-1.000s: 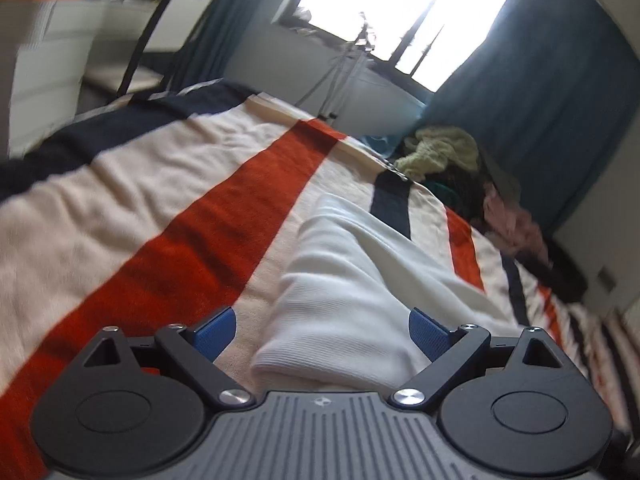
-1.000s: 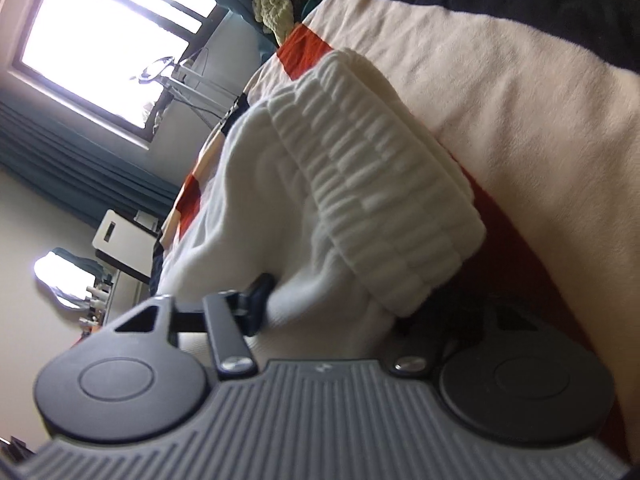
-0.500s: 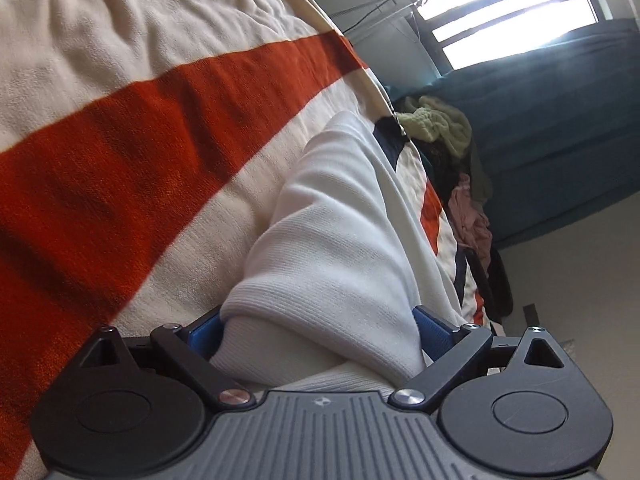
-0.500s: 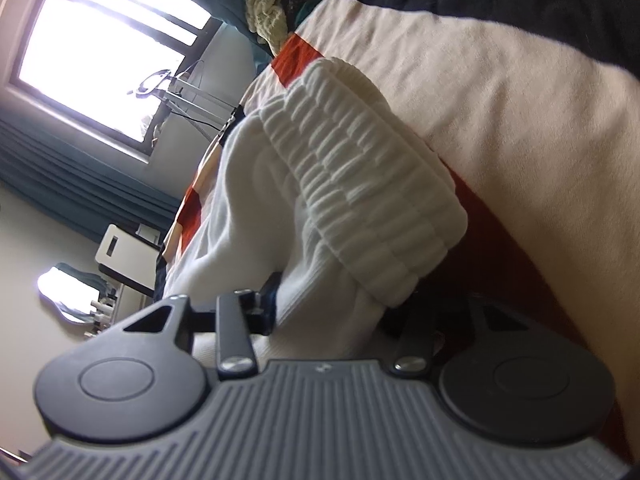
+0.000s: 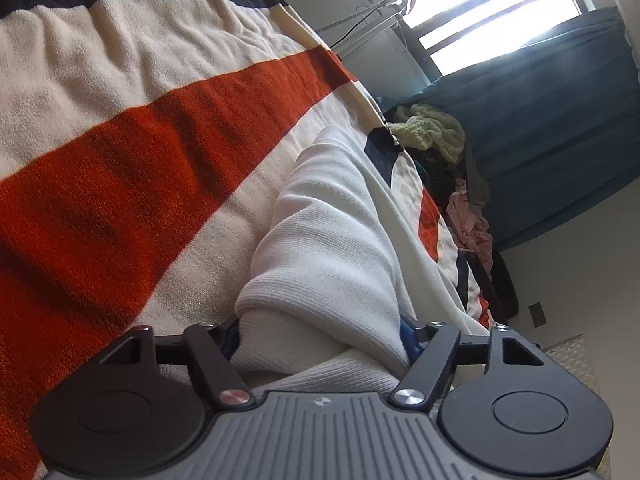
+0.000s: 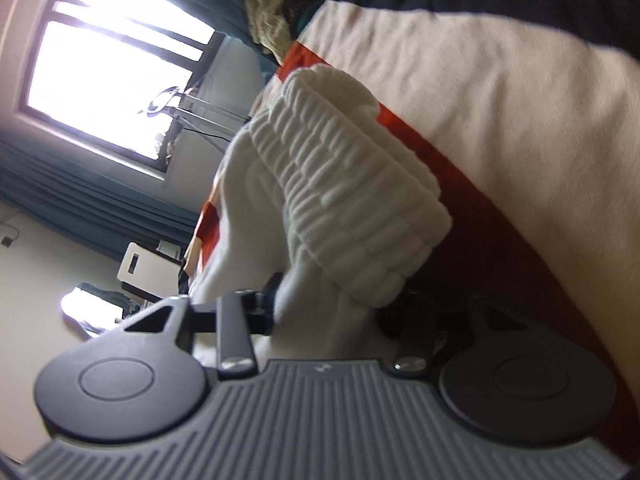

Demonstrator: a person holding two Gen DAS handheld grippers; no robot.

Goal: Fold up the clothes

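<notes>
Left gripper (image 5: pixel 320 336) has closed on white garment (image 5: pixel 332 240); clothes pile (image 5: pixel 436 132) beyond.

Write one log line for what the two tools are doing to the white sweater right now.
step: fold | left tool: shut on white sweater | right tool: shut on white sweater | surface: striped blanket

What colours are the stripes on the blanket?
The blanket has cream, orange-red and navy stripes, clearest in the left wrist view.
</notes>
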